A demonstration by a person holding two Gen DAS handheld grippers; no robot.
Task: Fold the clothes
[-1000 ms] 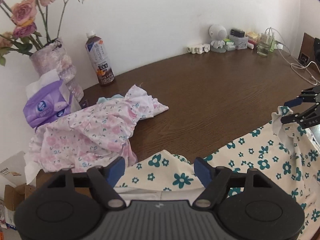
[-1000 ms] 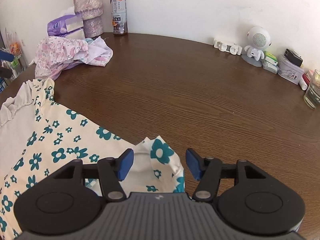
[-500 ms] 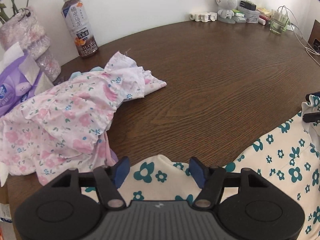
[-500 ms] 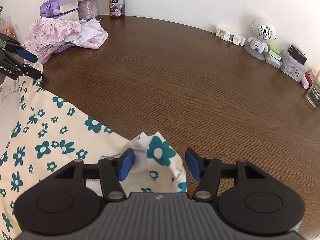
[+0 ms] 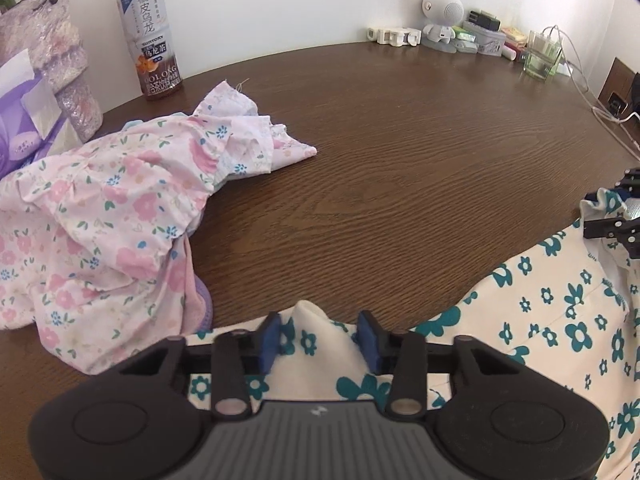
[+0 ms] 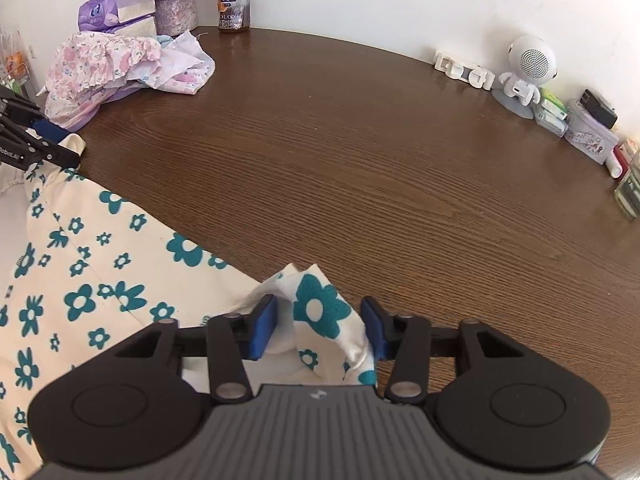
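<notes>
Lying crumpled at the far left of the table (image 5: 400,168), a pink garment (image 5: 120,208) sits beside a tissue pack (image 5: 24,128) and a tea bottle (image 5: 150,32). Nearer, the left gripper (image 5: 320,338) stands partly open, a bunched corner of the cream dress (image 5: 540,320) between its pads. That teal-flowered dress spreads along the table's near edge to the right gripper (image 6: 318,326), likewise partly open around another raised corner.
</notes>
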